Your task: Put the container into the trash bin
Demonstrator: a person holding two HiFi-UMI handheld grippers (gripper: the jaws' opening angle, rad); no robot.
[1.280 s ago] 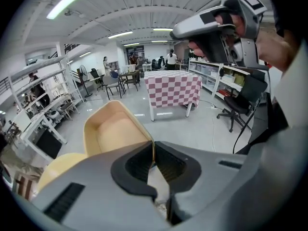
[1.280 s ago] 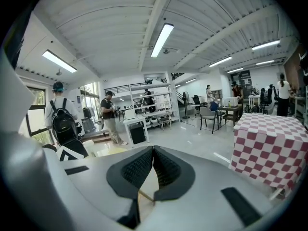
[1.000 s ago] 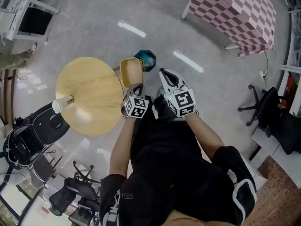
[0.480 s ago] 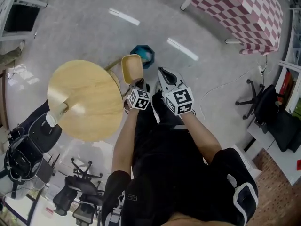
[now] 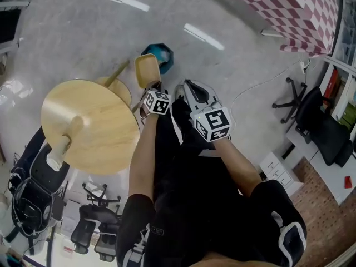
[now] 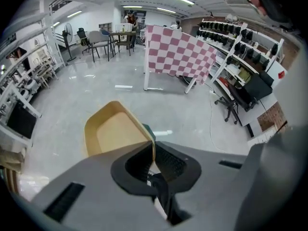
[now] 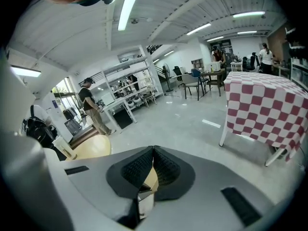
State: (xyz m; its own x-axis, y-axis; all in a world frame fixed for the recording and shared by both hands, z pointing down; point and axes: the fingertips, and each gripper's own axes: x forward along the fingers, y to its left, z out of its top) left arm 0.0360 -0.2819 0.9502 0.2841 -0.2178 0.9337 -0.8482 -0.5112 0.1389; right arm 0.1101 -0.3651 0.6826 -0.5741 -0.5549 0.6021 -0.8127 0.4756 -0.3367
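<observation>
Container [image 5: 147, 71]: shallow tan tray, rounded corners, raised rim, plain inside, nothing in it. It is off the table [image 5: 89, 127] and in the air over the floor, standing out at 12 o'clock from the left gripper [image 5: 152, 89] in the head view. Left gripper view: left gripper [image 6: 152, 150] clamped on the tray's near corner, the thin wall edge-on between the pads; container [image 6: 115, 131] open face toward 10 o'clock. Bin [image 5: 161, 53]: teal, at 1 o'clock of the container and partly behind it in the head view. How far the tray hangs above the bin cannot be told. In the left gripper view only a dark green sliver of the bin [image 6: 148, 130] shows past the tray's right edge. Right gripper [image 5: 188, 87]: at 3 o'clock of the container, apart from it. In its own view the right gripper [image 7: 153, 149] has its jaw tips together with nothing pinched. A tan patch shows through the gap below the tips; what it is cannot be made out. Cup [image 5: 54, 159] near the table's 8 o'clock edge is smeared, its details unreadable. Checked cloth [image 5: 289, 10] is cut off by the frame at 1 o'clock. The person's body hides the floor below both arms.
</observation>
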